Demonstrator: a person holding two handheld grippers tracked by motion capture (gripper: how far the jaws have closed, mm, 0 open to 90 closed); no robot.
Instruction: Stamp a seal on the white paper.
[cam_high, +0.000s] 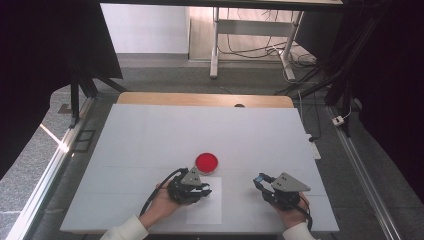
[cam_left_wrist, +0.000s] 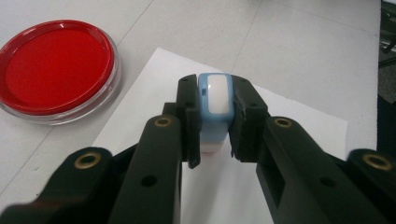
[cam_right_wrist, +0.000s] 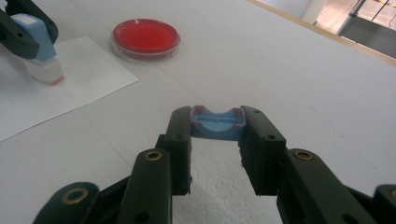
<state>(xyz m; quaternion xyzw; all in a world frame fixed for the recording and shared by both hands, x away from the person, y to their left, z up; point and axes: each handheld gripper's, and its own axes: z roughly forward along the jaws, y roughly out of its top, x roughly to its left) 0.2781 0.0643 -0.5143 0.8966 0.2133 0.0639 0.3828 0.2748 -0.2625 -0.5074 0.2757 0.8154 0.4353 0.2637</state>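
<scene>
My left gripper (cam_left_wrist: 215, 87) is shut on a small blue and white stamp (cam_left_wrist: 217, 100), held over a white sheet of paper (cam_left_wrist: 289, 135). In the right gripper view the stamp (cam_right_wrist: 41, 56) leans, and its red-edged base is down at the paper (cam_right_wrist: 79, 74). A round clear dish with a red ink pad (cam_high: 206, 162) sits just beyond the left gripper (cam_high: 202, 189). Off to the right, my right gripper (cam_high: 260, 181) is shut on a blue cap (cam_right_wrist: 217, 125), held low over the table.
The white table top (cam_high: 150, 140) has a wooden far edge (cam_high: 200, 98). Beyond it stand a desk frame and loose cables on the floor. A rail runs along the table's left side. The red ink pad (cam_right_wrist: 145, 36) lies far left of the cap.
</scene>
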